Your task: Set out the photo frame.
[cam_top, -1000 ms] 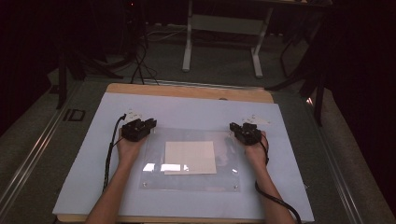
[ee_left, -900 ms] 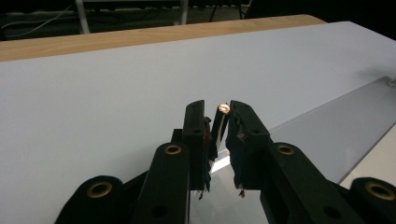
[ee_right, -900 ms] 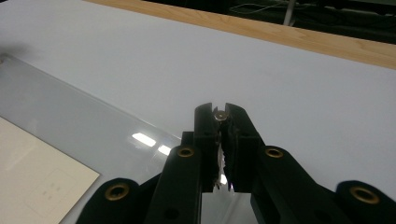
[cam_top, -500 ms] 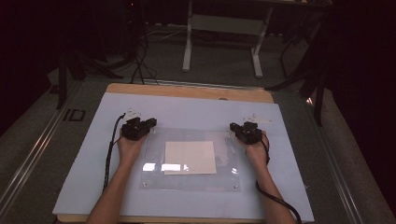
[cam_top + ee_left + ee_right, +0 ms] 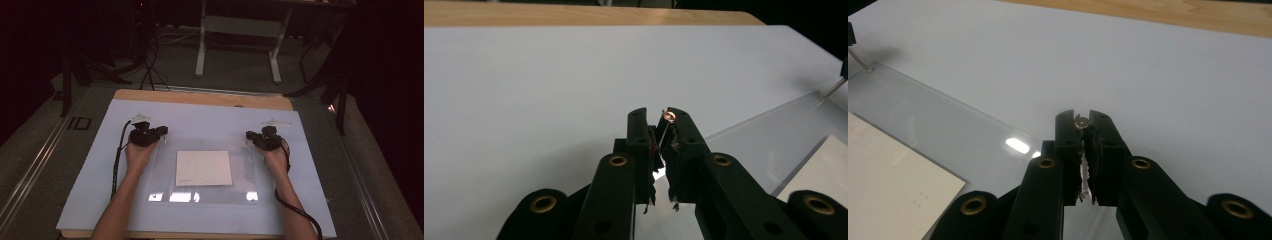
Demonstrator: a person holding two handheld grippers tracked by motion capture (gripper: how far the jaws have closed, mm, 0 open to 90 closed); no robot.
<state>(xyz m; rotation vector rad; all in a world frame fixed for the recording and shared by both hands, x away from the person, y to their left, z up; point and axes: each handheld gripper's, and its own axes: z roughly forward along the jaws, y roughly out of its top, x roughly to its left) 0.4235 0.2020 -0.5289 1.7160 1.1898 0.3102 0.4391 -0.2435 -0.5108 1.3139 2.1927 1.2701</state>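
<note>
Both tongs grip far corners of the clear sheet (image 5: 205, 192): left tongs (image 5: 659, 122) just closed, right tongs (image 5: 1083, 122) clenched. Each seems to pinch a small pin there. The cream card (image 5: 204, 168) lies between them.

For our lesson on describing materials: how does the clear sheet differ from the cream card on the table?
The clear sheet is see-through and glossy, with bright glare near its front edge; the cream card is opaque and matt. The clear sheet is the larger; the cream card lies wholly within its outline. The cream card carries faint small print near one corner; the clear sheet looks unmarked. Both are rectangular and lie flat on the pale mat.
</note>
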